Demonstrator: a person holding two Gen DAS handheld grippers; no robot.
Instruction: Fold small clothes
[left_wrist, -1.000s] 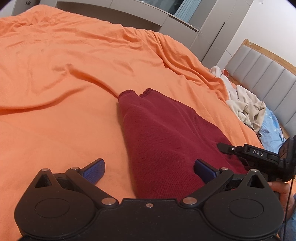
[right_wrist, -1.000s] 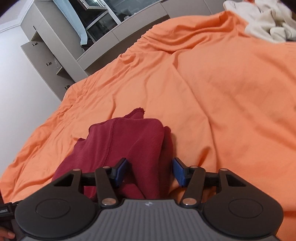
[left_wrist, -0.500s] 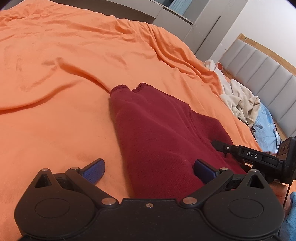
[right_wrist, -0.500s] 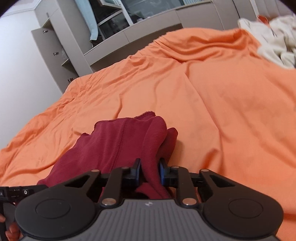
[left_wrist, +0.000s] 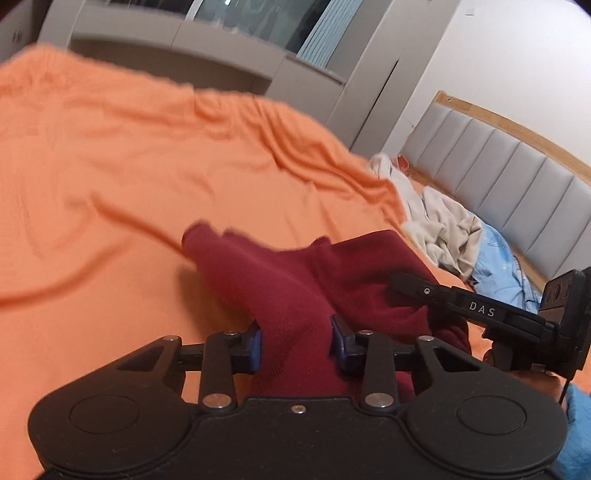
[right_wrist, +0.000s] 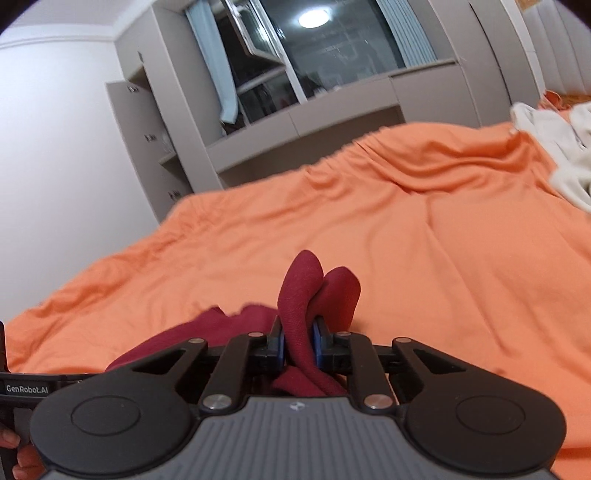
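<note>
The dark red garment (left_wrist: 295, 280) lay bunched on the orange bedspread (left_wrist: 110, 166), its near edges gathered up and its far end resting on the cover in a crumpled tongue. The left gripper (left_wrist: 295, 339) had drawn its blue-padded fingers (left_wrist: 254, 345) in against a thick band of the red cloth, which filled the whole space between them, so the grip was closed on the fabric. The right gripper (right_wrist: 298, 341) was pinched nearly tight on another fold of the same garment (right_wrist: 295, 314); two rounded loops of cloth stood up just past its fingers (right_wrist: 279, 341), and more of the fabric trailed off to the left across the bedspread (right_wrist: 406, 240). In the left wrist view the right tool's black body, marked DAS, reached in from the right, touching the red cloth. Farther off, a heap of cream clothes (left_wrist: 439, 221) and a pale blue item (left_wrist: 495, 258) sat near the grey padded headboard (left_wrist: 517, 177). Grey cabinets (right_wrist: 147, 147) and a dark window (right_wrist: 332, 48) stood beyond the bed
</note>
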